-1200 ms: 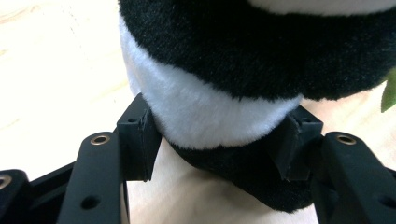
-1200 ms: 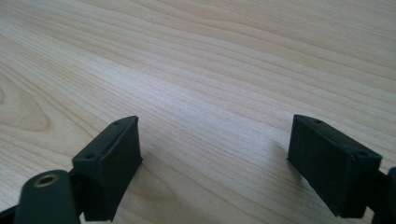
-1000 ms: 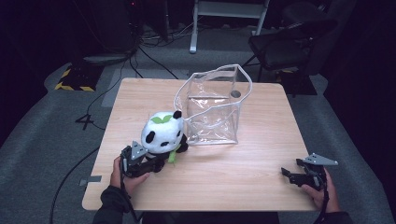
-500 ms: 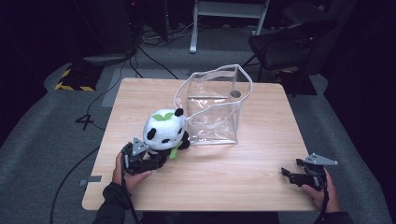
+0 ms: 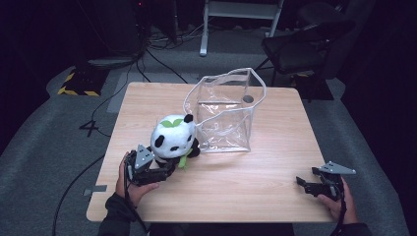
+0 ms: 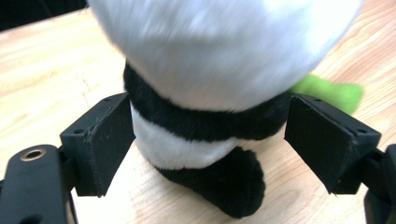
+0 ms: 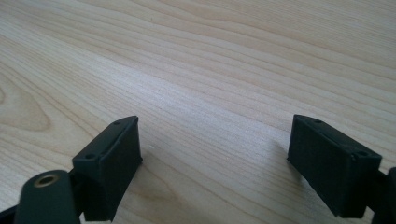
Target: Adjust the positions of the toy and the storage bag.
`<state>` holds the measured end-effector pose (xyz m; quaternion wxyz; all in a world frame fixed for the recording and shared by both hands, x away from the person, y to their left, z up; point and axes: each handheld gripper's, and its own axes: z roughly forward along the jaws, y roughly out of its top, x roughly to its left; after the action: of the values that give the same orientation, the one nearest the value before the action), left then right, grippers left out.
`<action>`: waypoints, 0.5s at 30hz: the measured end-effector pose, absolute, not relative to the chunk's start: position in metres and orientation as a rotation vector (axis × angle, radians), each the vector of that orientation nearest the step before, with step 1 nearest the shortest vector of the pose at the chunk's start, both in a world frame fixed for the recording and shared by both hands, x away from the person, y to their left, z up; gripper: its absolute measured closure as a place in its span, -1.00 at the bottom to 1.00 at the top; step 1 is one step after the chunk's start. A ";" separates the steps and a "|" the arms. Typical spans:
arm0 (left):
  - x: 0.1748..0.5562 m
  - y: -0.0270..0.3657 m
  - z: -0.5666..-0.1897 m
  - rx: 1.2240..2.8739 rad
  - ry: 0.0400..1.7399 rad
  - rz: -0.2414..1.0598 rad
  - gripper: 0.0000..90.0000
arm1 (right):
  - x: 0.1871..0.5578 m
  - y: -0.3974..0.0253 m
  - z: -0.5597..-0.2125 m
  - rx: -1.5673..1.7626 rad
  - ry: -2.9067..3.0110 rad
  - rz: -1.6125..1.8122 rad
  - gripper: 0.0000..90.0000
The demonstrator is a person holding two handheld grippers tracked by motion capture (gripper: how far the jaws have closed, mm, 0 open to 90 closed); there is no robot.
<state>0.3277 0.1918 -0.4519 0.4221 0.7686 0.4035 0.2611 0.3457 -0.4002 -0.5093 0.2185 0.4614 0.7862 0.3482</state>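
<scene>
We seem to be in a dim lab or recording studio. A bare light wooden table (image 5: pixel 275 162) stands on grey carpet (image 5: pixel 54 142). At eleven o'clock, black cables (image 5: pixel 147 54) trail past yellow-black hazard tape (image 5: pixel 74 91). A white metal stand (image 5: pixel 236 19) sits at twelve o'clock, a black chair (image 5: pixel 305 49) at one.
</scene>
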 end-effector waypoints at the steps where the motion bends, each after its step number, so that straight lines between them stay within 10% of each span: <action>1: 0.326 0.191 -0.450 1.916 1.011 0.657 -0.64 | 0.346 -0.400 -0.509 1.277 2.176 0.964 -0.62; 15: 0.324 0.188 -0.422 1.813 0.995 0.691 -0.65 | 0.346 -0.400 -0.509 1.277 2.176 0.964 -0.62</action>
<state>0.3244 0.1883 -0.4223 0.4623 0.7371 0.4048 0.2812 0.3457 -0.4002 -0.5093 0.2185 0.4615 0.7862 0.3481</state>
